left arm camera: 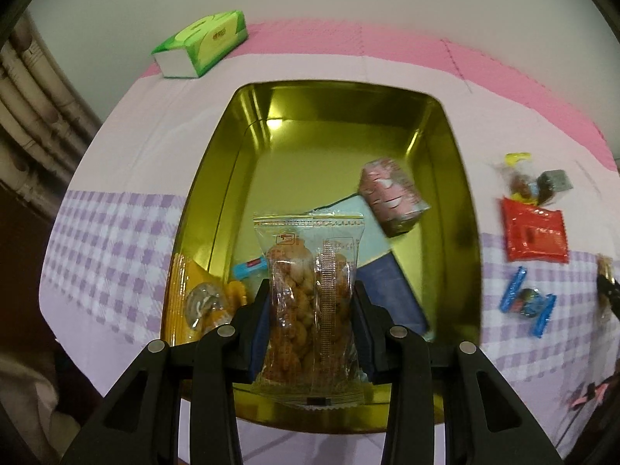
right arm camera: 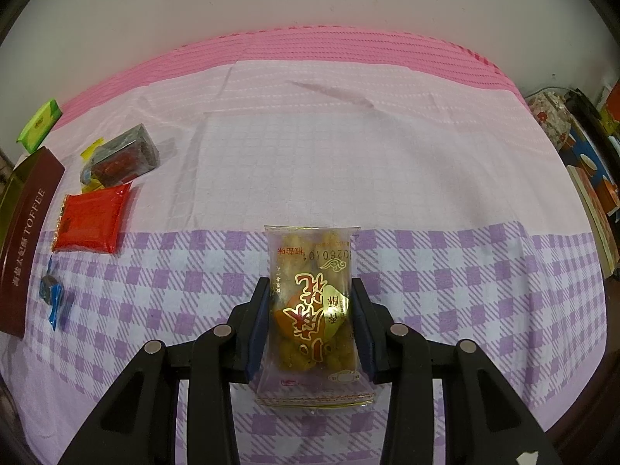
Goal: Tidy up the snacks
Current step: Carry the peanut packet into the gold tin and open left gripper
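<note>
My left gripper is shut on a clear packet of peanuts, held above the near end of an open gold tin. Inside the tin lie a pink wrapped snack, a blue flat pack and a yellow packet. In the right wrist view my right gripper is shut on a clear snack packet with red and gold print, over the purple checked cloth. The tin's dark red side shows at the left edge there.
Loose snacks lie on the cloth right of the tin: a red packet, blue-wrapped candies and a clear box of sweets. A green tissue pack sits at the back left. Clutter stands beyond the table's right edge.
</note>
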The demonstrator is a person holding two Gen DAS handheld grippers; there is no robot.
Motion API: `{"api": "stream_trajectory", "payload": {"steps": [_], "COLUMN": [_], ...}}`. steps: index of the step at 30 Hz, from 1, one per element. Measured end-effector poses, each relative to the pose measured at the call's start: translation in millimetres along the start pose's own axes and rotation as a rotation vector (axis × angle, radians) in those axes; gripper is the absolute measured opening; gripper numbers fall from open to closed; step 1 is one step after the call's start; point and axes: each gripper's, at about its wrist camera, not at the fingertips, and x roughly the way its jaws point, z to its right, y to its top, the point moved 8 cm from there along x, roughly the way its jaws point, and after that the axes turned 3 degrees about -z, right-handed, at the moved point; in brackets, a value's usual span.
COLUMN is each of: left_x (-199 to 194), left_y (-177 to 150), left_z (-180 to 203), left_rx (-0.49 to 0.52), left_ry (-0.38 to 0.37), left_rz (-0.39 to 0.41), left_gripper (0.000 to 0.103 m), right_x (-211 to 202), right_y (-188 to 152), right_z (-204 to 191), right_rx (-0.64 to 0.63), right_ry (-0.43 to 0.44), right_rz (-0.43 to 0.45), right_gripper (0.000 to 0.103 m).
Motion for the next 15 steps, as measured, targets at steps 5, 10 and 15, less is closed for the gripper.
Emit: {"api": "stream_trajectory", "payload": {"steps": [5,10,15], "left_x": [9.2,11.2,9.4], "left_y": [-1.1,-0.4,-1.2], "left_z": [-4.3,-3.9,-0.5], "left_rx": [0.024,0.045,0.065], "left_ry": [0.034,0.055,0.082], "left_rz": [0.005,0.019,0.033], "left_gripper": [0.039,0.039,0.039], "right_x": [-0.4,-0.6,-0.1], "right_y": [0.5,0.7,0.2], "right_z": [-0.5,0.4,0.1], "right_rx": [0.009,0.017,0.023], "right_ry": [-0.005,-0.010,-0.014], "right_rz": [-0.006,-0.012,-0.011], "right_gripper": [0.037,0.037,0.037]}}
